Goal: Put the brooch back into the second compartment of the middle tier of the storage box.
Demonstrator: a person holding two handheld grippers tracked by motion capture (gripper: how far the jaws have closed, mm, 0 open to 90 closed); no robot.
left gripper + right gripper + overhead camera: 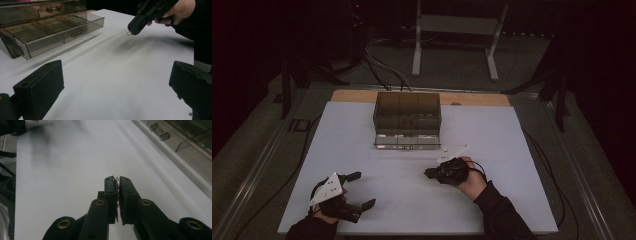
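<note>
Pinched between the nearly closed jaws of the right gripper is a small shiny metal piece, too tiny to name; only its edge peeks out at the jaw tips. In the left gripper view the same piece glints at the tip of the right gripper, which hangs a little above the white counter in the person's right hand. Just beyond it stands a smoky clear drawer box with its bottom drawer pulled out toward the person, divided into compartments. Well apart, at the near left, the left gripper rests low over the counter, jaws spread wide, holding nothing.
</note>
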